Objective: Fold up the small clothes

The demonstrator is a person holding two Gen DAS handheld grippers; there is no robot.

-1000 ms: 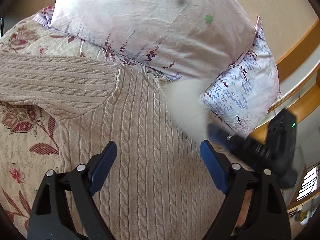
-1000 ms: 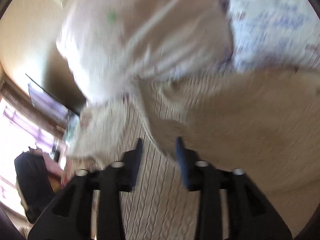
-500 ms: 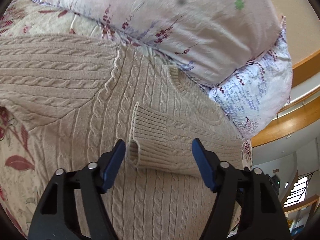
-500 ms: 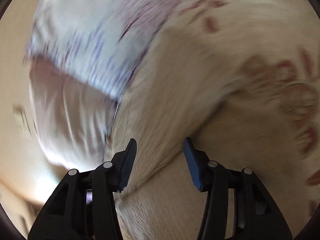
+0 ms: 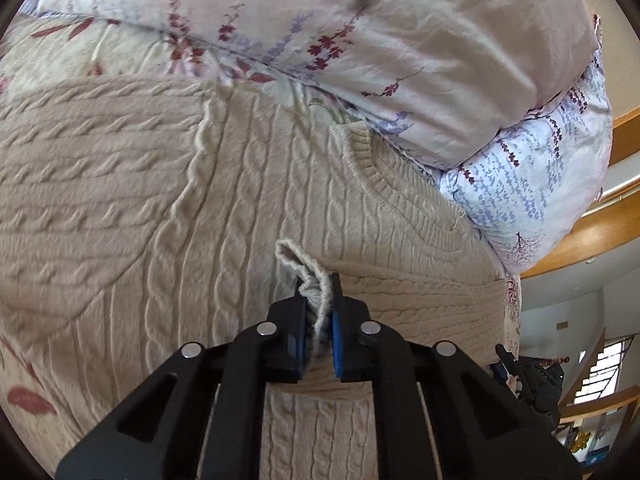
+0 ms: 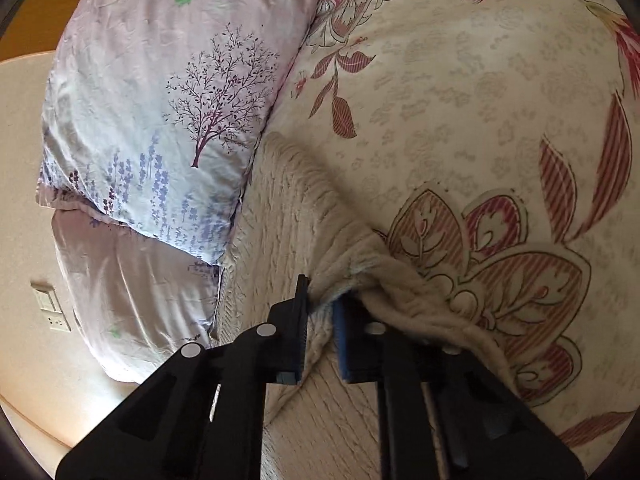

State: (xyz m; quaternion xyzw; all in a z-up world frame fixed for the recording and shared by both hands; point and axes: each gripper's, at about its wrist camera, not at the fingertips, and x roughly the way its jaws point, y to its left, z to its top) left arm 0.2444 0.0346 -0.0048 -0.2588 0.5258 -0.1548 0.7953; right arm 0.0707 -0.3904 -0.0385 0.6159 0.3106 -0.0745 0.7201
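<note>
Both grippers now clamped | left gripper [image 5: 318,296], spread half a second ago, is closed on sleeve cuff [image 5: 308,272] folded across cable-knit sweater [image 5: 168,200] | right gripper [image 6: 320,304] pinches sweater's edge fold beside bedspread [image 6: 480,100] | sleeve fold judged underway

The left gripper [image 5: 319,300] is built from matte black plastic, with 2 angular arms that widen toward the camera and show triangular cut-outs in their frames. Each arm carries 2 round silver rivets. Its fingers [image 5: 337,332] are flat black plates lined on the inside with blue pads. The right gripper [image 6: 322,308] has the same black frame, with silver rivets on its left arm, and blue-faced fingers [image 6: 343,340]; the edge of its left pad looks finely ribbed.
</note>
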